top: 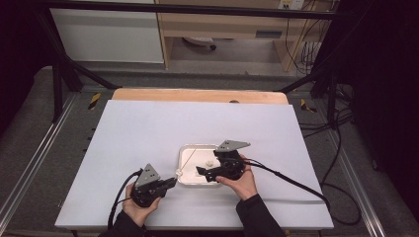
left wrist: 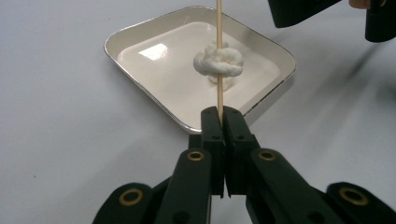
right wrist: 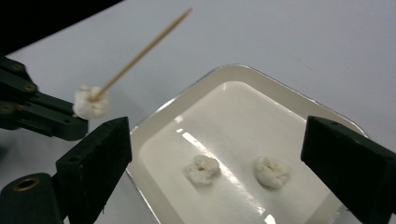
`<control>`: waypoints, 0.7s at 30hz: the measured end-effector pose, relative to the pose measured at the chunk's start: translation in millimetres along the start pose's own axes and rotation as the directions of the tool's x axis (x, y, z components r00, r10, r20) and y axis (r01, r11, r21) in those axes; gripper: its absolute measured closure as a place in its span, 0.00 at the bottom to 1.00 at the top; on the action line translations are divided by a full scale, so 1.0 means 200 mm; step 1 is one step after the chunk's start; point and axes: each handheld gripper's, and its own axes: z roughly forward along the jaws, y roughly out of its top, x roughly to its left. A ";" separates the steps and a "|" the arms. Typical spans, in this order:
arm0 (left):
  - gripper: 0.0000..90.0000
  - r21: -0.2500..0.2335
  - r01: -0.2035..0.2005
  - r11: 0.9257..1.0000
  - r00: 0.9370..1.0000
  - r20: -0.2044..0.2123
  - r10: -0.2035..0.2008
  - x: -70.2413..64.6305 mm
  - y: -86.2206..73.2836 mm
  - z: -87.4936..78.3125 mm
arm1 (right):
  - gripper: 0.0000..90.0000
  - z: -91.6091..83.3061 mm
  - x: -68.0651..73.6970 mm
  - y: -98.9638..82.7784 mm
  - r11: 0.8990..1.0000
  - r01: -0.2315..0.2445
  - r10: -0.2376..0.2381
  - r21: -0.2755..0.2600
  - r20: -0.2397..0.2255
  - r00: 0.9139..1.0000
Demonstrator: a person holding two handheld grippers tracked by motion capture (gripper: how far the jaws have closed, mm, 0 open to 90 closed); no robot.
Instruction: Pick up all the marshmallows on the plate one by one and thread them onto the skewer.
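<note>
Wooden skewer (left wrist: pixel 218 56) sits clamped in our left gripper (left wrist: pixel 222 116), one white piece (left wrist: pixel 218 63) threaded just beyond its jaws. Two pieces (right wrist: pixel 201 169) wait in the tray (right wrist: pixel 243 74) below our right gripper (right wrist: pixel 219 158), jaws apart and empty.

My thin pale wooden skewer (left wrist: pixel 218 56) matt; lumpy white dough ball (left wrist: pixel 218 61) on it; beneath, glossy white square dish (left wrist: pixel 140 70), metallic rim.
</note>
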 end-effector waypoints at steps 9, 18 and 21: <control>0.98 0.002 -0.007 1.000 1.000 0.005 0.007 0.00 0.00 0.00 | 0.20 0.05 -0.06 -0.01 0.995 0.072 -0.076 0.069 0.071 0.995; 0.98 0.008 -0.006 1.000 1.000 0.005 0.006 0.00 0.00 0.00 | 0.39 0.12 -0.11 -0.03 0.990 0.075 -0.087 0.116 0.095 0.992; 0.98 0.009 -0.006 1.000 1.000 0.006 0.006 0.00 0.00 0.00 | 0.45 0.13 -0.12 -0.04 0.989 0.071 -0.084 0.131 0.092 0.992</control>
